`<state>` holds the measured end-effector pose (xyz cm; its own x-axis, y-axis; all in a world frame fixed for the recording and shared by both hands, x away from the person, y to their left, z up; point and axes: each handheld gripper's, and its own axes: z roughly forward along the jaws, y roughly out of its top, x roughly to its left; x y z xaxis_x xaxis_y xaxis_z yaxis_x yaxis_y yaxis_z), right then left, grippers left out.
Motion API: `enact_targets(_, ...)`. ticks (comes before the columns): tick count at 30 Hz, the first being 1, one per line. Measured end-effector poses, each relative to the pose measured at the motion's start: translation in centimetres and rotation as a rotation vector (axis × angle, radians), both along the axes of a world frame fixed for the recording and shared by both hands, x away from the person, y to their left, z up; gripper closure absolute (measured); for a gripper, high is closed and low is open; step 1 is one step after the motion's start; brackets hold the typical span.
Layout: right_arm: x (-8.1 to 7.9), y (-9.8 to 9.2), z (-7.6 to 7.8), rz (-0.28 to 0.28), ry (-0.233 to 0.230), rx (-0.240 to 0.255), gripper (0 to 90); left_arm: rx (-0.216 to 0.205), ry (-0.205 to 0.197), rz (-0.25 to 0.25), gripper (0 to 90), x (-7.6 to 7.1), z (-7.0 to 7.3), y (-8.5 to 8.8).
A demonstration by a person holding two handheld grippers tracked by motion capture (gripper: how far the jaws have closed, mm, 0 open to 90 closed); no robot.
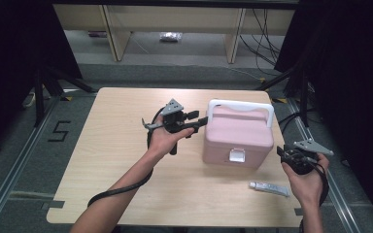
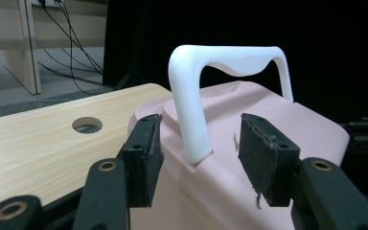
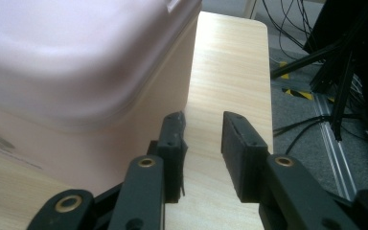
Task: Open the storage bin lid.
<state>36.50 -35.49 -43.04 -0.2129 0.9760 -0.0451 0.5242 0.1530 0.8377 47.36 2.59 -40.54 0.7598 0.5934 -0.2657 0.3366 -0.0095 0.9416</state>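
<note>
Counter (image 1: 116, 160): a big flat top of pale wood with round corners. It has a small round hole (image 2: 86, 125) in it, seen in the left gripper view.
Pink box (image 1: 238, 138): it sits on the right half of the counter. It is smooth pink plastic with soft round edges, and its lid is closed. A little white catch (image 1: 236, 155) sits on the front side.
White handle (image 2: 196, 96): it stands upright over the lid like an arch. It is thick, smooth and shiny, and its foot goes down into the pink lid.
Left claw (image 2: 199, 151): it is wide open and holds nothing. The near leg of the handle stands between its two black pads (image 2: 146, 158), but the pads do not press on it. In the high view, the left claw (image 1: 203, 121) points at the left end of the box, up by the handle. The pads look rough and a bit frayed.
Right claw (image 3: 203, 153): it is partly open and it grips nothing. Bare wood shows between its pads. Its left pad (image 3: 173, 143) is just beside the lower corner of the box; I cannot tell if it touches. In the high view, the right claw (image 1: 282, 154) is at the right end of the box.
Small tube (image 1: 270, 188): white and grey, long and thin. It lies flat on the counter near the front edge, just in front of the box and close to the right hand (image 1: 306, 182).
</note>
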Motion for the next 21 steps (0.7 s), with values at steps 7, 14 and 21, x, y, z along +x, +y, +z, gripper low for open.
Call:
enact_targets(7, -0.3, -0.1, 0.3, 0.001, -0.012, -0.008, 70.8, 0.011, 0.031, 0.007, 50.9, 1.5, 0.1, -1.9)
enact_targets(14, -0.7, 0.3, 0.3, 0.014, -0.014, -0.011, 71.1, 0.010, 0.054, 0.011, 60.4, 2.5, -0.5, -2.7)
enact_targets(21, -1.2, 0.7, 0.4, 0.027, -0.018, 0.005, 75.9, -0.028, 0.075, 0.002, 73.5, 2.5, -0.4, -2.7)
